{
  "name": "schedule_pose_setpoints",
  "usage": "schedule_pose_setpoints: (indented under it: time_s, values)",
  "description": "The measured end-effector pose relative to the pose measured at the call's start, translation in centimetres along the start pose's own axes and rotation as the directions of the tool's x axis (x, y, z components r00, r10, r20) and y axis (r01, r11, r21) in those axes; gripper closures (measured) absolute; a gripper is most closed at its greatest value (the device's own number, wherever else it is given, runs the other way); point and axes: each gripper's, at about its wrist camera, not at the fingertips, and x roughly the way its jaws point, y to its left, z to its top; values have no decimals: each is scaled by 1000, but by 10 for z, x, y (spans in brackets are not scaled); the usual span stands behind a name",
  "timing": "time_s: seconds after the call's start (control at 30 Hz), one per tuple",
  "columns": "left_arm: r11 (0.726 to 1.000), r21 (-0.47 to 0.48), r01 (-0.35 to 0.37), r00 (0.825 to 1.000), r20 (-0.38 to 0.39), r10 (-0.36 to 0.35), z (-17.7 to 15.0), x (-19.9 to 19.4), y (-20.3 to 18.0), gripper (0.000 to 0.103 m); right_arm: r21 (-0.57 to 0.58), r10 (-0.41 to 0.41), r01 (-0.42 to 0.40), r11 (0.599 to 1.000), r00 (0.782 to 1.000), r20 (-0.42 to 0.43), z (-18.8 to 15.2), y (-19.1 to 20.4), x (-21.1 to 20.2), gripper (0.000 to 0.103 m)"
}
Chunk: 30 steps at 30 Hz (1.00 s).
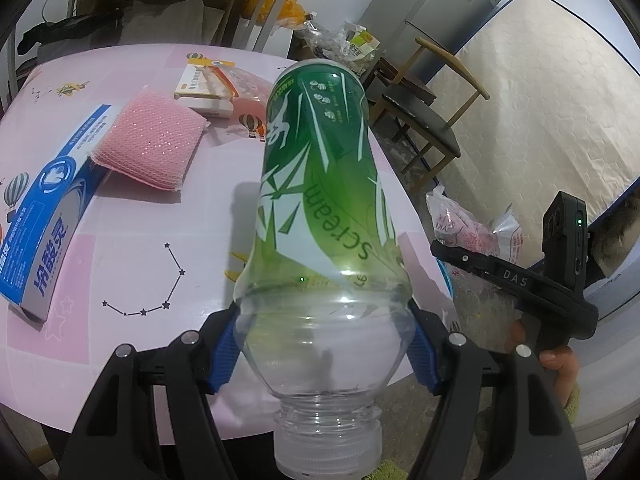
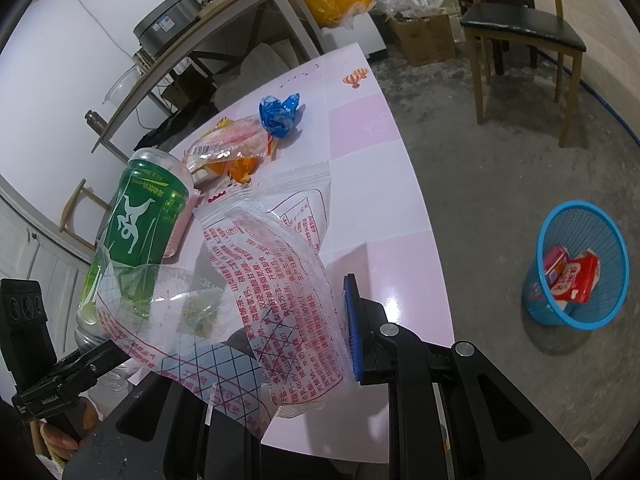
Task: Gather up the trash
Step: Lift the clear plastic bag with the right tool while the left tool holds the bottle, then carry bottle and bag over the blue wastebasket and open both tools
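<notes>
A clear plastic bottle (image 1: 320,184) with a green label is held over the pink table (image 1: 140,260), cap toward the camera. My left gripper (image 1: 324,340) is shut on its clear shoulder, a blue pad pressing each side. The bottle (image 2: 140,216) also shows at the left of the right wrist view. My right gripper (image 2: 296,352) is shut on a crumpled clear wrapper (image 2: 264,264) with red print. The wrapper hides its left finger. The same wrapper (image 1: 472,224) hangs at the table's right edge in the left wrist view.
A pink sponge (image 1: 150,144), a blue-and-white box (image 1: 52,216) and a small orange-and-white box (image 1: 204,88) lie on the table. A blue crumpled wrapper (image 2: 280,114) and an orange snack packet (image 2: 228,156) lie farther back. A blue wastebasket (image 2: 560,314) holding red cartons stands on the floor, near a chair (image 2: 520,24).
</notes>
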Motion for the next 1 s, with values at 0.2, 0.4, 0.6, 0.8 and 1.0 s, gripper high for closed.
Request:
schedule_pose_setpoints:
  time_s: [0.2,0.4,0.6,0.8,1.0]
  values:
    - [1000,-1,1,1000,3,-1,0,0,0,35,0,1,-1,1000,1000,1,0,0,0,85]
    - [1000,13,14,1000,7,-14,3,2,-7,35,11,1,-1,1000,1000,28,2,-4,-6,85]
    - [996,65,59,998,0,-59,15,13,-28,35,53,-26,21,998,995,97,9,-24,-31,85]
    - [981,112,158,986,-63,-152,35,41,-67,35,150,-128,101,983,975,181,11,-71,-70,85]
    - [950,169,261,956,-180,-231,57,88,-130,35,304,-295,231,924,938,185,-1,-144,-95,85]
